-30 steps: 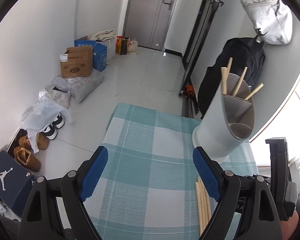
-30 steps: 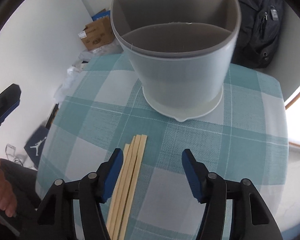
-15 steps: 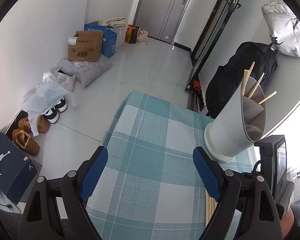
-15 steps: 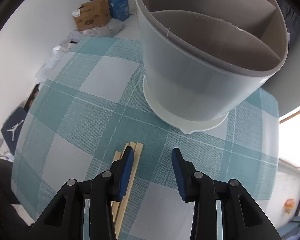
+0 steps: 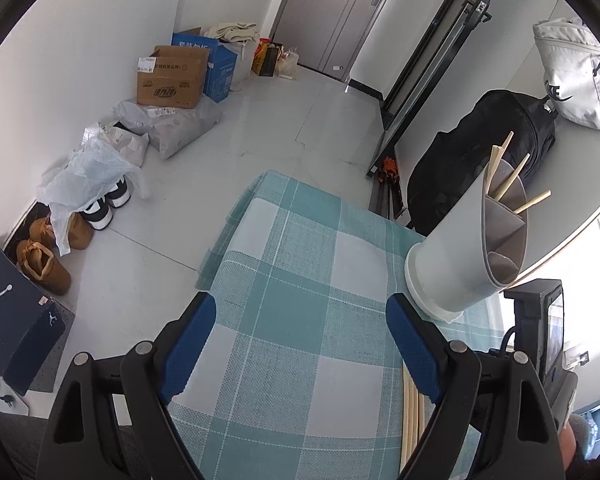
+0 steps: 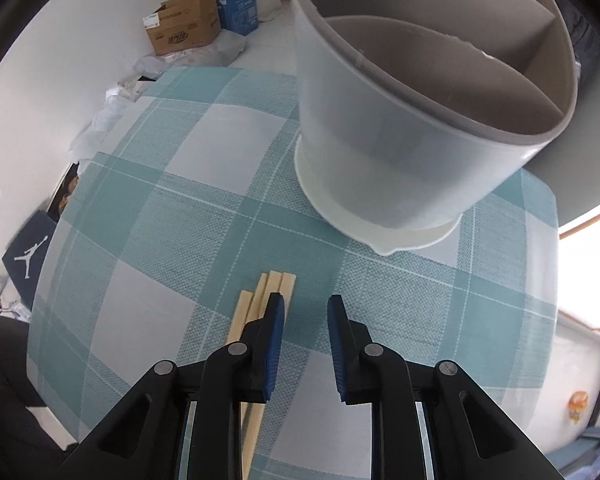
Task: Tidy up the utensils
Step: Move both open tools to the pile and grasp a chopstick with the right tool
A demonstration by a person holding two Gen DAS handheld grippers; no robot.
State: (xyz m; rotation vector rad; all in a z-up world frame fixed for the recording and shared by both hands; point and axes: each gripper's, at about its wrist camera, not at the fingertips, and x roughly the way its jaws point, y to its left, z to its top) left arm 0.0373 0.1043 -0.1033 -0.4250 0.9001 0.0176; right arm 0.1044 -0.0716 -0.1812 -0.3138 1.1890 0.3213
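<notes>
A grey divided utensil holder (image 6: 400, 128) stands on the teal checked tablecloth (image 6: 204, 208); it also shows in the left wrist view (image 5: 468, 248) with several wooden chopsticks (image 5: 512, 184) in its far compartment. Several loose chopsticks (image 6: 260, 300) lie side by side on the cloth, and also show in the left wrist view (image 5: 414, 412). My right gripper (image 6: 304, 312) hovers just right of their ends, jaws narrowed but apart, empty. My left gripper (image 5: 300, 328) is wide open and empty above the cloth.
The table's far edge (image 5: 284, 184) drops to a tiled floor. Boxes (image 5: 172, 80), bags and shoes (image 5: 44, 256) line the left wall. A black backpack (image 5: 480, 152) stands behind the holder.
My right gripper's jaws have closed in from wide to narrow and moved forward beside the chopstick ends. My left gripper has drawn back and risen, still wide open.
</notes>
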